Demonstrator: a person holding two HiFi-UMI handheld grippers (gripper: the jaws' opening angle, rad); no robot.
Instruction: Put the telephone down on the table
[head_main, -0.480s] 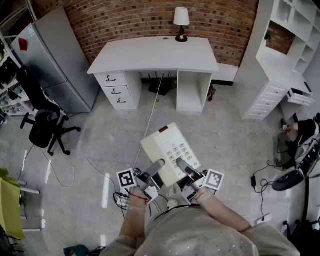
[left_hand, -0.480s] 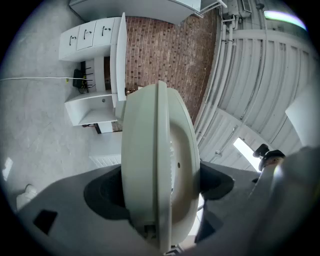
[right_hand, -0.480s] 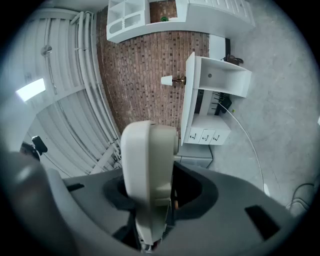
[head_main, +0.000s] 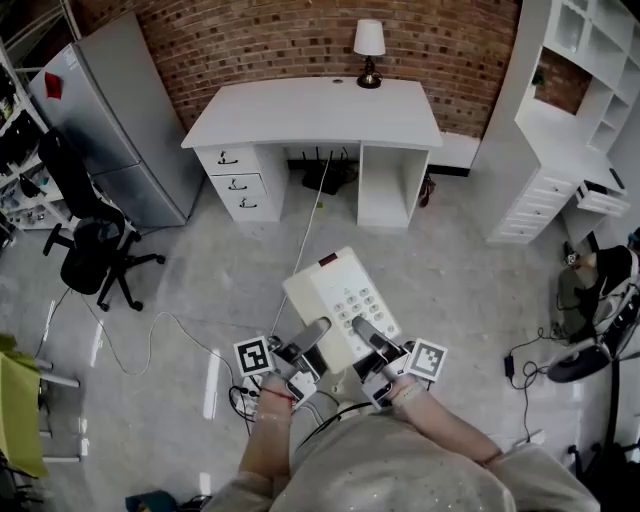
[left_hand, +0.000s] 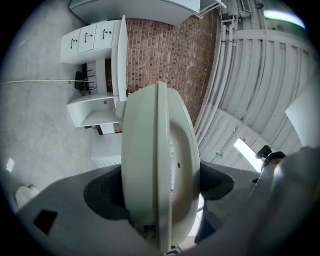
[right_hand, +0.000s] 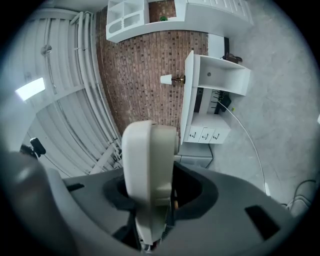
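- The person holds the phone (head_main: 335, 300) in the air with both grippers, over the grey floor (head_main: 470, 290) and in front of the body.
- The phone is cream coloured. Its keypad faces up, and a small red part is at its far edge.
- The left gripper (head_main: 312, 335) grips the near left edge of the phone. In the left gripper view the body of the phone (left_hand: 155, 170) stands edge-on between the two jaws, and both pads press on it. The jaws are wide apart because the phone is thick there.
- The right gripper (head_main: 365, 330) grips the near right part of the phone. In the right gripper view a narrower part of the phone (right_hand: 147, 160) sits between the jaws, clamped from both sides.
- The white desk (head_main: 310, 110) stands against the brick wall (head_main: 280, 40), well apart from the phone. A drawer unit is at its left side.
- A lamp (head_main: 369, 45) with a white shade stands at the back edge of the desk.
- A white cable (head_main: 300, 240) runs over the floor from under the desk toward the phone.
- A black chair (head_main: 85, 250) is at the left, near a grey cabinet (head_main: 110, 110).
- A white shelf unit (head_main: 570, 120) stands at the right.
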